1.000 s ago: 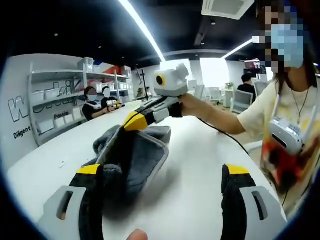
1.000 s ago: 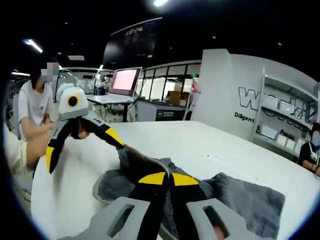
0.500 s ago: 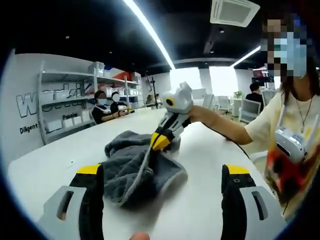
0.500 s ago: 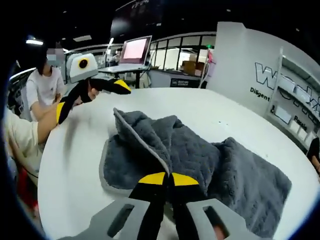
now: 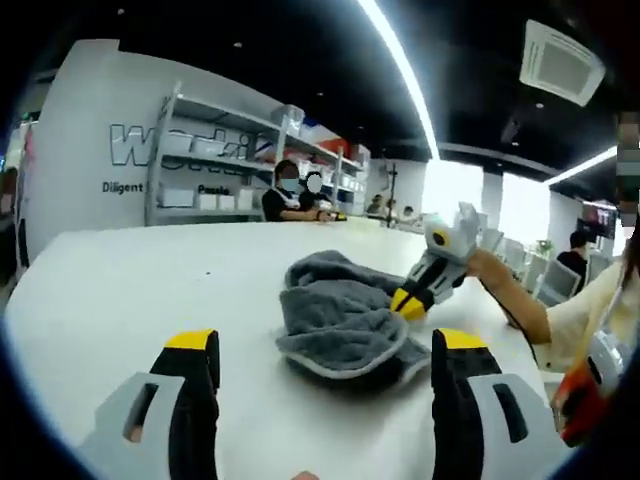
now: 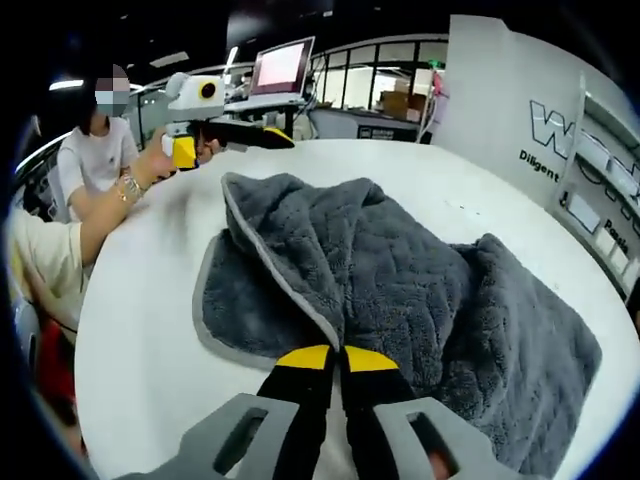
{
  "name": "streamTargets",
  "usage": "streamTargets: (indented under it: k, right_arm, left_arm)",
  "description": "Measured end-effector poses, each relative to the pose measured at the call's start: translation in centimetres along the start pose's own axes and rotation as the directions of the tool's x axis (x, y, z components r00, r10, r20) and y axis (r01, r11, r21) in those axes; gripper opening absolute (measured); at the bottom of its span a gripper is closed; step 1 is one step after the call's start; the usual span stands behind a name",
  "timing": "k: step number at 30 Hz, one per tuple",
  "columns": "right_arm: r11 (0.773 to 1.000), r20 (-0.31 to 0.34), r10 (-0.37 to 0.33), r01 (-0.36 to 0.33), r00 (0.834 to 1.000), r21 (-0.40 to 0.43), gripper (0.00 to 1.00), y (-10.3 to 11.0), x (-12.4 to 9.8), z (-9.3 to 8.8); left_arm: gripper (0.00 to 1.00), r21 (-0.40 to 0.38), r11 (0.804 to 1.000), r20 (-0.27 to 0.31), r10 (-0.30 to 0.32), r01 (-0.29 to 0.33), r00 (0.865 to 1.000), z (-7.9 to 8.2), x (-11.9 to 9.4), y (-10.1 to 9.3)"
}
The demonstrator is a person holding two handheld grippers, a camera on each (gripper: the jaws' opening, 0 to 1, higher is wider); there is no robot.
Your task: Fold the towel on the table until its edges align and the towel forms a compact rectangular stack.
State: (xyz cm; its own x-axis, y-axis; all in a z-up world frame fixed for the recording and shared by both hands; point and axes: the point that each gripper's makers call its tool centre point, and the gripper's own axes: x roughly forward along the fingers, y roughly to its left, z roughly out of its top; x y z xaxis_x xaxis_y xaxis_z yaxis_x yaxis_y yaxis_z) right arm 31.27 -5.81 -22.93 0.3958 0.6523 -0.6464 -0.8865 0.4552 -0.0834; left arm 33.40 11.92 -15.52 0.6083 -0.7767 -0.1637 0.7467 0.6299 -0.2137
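Observation:
A grey plush towel (image 6: 420,270) with a pale trimmed edge lies bunched and partly folded on the white table (image 6: 140,330). My right gripper (image 6: 335,358) is shut on the towel's trimmed edge, down near the table top. In the left gripper view that same gripper (image 5: 410,302) pinches the towel (image 5: 340,320) at its right side. My left gripper (image 5: 322,350) stands open, back from the towel, with bare table between its jaws. In the right gripper view the left gripper (image 6: 230,142) is held beyond the towel's far end, clear of the cloth.
The person's forearm (image 6: 110,205) reaches over the table's left rim. Wall shelves (image 5: 210,165) and two seated people (image 5: 300,192) lie past the table's far side. A monitor (image 6: 282,68) stands on another desk behind. Bare table top (image 5: 130,270) stretches left of the towel.
The left gripper has backed away from the towel, still open. The right gripper has kept hold of the trimmed edge and brought it down, so the fold lies flatter.

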Motion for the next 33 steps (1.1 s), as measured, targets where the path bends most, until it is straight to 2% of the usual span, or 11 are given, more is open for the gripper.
streamTargets:
  k: [5, 7, 10, 14, 17, 19, 21, 25, 28, 31, 33]
  right_arm:
    - [1.0, -0.009, -0.001, 0.001, 1.0, 0.0, 0.01, -0.2, 0.0, -0.2]
    - [1.0, -0.015, -0.002, 0.002, 1.0, -0.004, 0.01, -0.2, 0.1, -0.4]
    - [1.0, -0.018, -0.006, 0.005, 1.0, -0.011, 0.01, -0.3, 0.0, -0.4]
    - [1.0, -0.026, -0.008, 0.007, 1.0, -0.021, 0.02, -0.4, 0.1, -0.5]
    - [1.0, -0.034, -0.009, 0.008, 0.999, -0.027, 0.02, -0.5, 0.2, -0.6]
    - [1.0, -0.034, -0.009, 0.008, 0.999, -0.028, 0.02, -0.5, 0.2, -0.6]
    - [0.999, -0.035, -0.011, 0.009, 0.999, -0.031, 0.03, -0.5, 0.2, -0.6]
    - [0.999, -0.037, -0.012, 0.011, 0.999, -0.036, 0.03, -0.5, 0.2, -0.6]
    - [0.999, -0.038, -0.013, 0.011, 0.999, -0.042, 0.03, -0.6, 0.2, -0.5]
    - [0.998, -0.039, -0.011, 0.009, 0.999, -0.057, 0.04, -0.5, 0.2, -0.5]
    - [0.997, -0.043, -0.01, 0.007, 0.999, -0.07, 0.06, -0.4, 0.2, -0.5]
  left_arm:
    - [0.68, -0.173, 0.985, -0.018, 0.008, -0.011, 1.0, -1.2, 0.4, 0.6]
    - [0.6, -0.201, 0.98, -0.033, 0.001, -0.007, 0.999, -1.8, 0.6, 0.3]
    - [0.57, -0.247, 0.969, -0.055, -0.005, -0.008, 0.998, -2.7, 0.8, -0.3]
    - [0.55, -0.395, 0.919, -0.06, -0.024, -0.002, 0.998, -3.7, 1.2, -0.9]
    - [0.39, -0.417, 0.909, -0.062, -0.037, 0.008, 0.997, -4.4, 1.3, -1.2]
    - [0.29, -0.452, 0.892, -0.052, -0.061, 0.032, 0.997, -4.5, 1.4, -1.8]
    - [0.29, -0.489, 0.871, -0.043, -0.07, 0.04, 0.997, -4.4, 1.6, -1.7]
    - [0.28, -0.504, 0.864, -0.071, -0.064, 0.02, 0.995, -5.0, 2.1, -1.0]
    - [0.21, -0.526, 0.85, -0.063, -0.079, 0.034, 0.995, -4.9, 2.2, -1.0]
    - [0.12, -0.54, 0.837, -0.024, -0.121, 0.089, 0.992, -4.2, 2.0, -1.5]
    - [0.03, -0.524, 0.846, -0.024, -0.134, 0.101, 0.991, -4.0, 2.0, -1.4]
